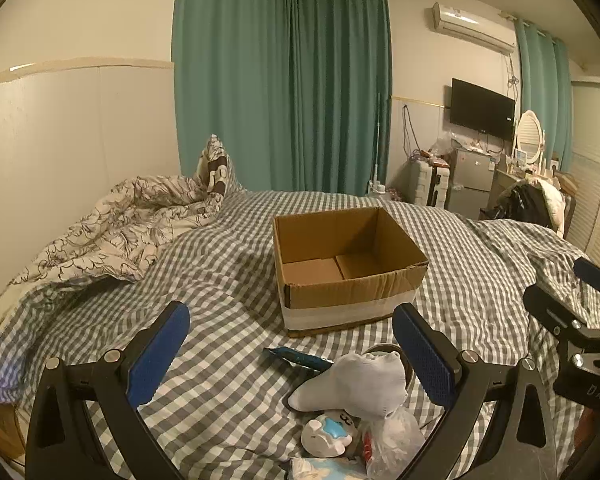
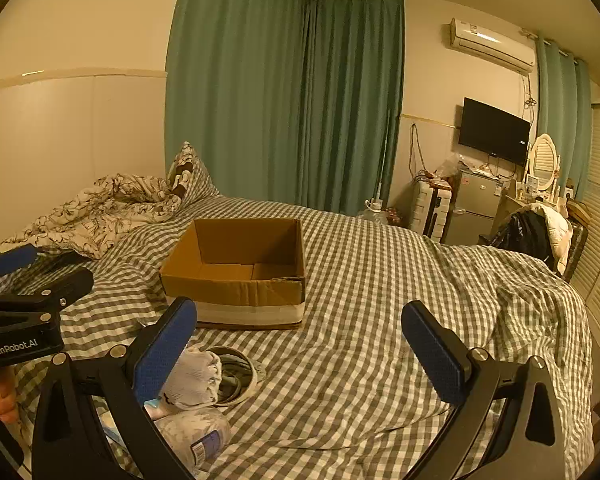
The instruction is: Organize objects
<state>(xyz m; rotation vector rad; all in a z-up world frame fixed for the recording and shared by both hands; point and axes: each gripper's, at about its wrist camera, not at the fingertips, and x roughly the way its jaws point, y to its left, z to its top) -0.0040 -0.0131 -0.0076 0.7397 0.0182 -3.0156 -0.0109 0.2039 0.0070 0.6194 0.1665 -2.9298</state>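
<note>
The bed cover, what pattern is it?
Grey and white checks on the bed cover, clearest in the right wrist view.

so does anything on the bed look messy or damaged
Yes. The cardboard box has a torn, ragged front rim and sits empty, while a white sock, a blue pen and plastic-wrapped bits lie loose on the checked bedspread.

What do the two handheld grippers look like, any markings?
Both match: left gripper and right gripper have black Y-shaped frames with silver bolts and blue textured pads. The left one's body reads "GenRobot.AI" in white. No cables or sleeves visible.
</note>
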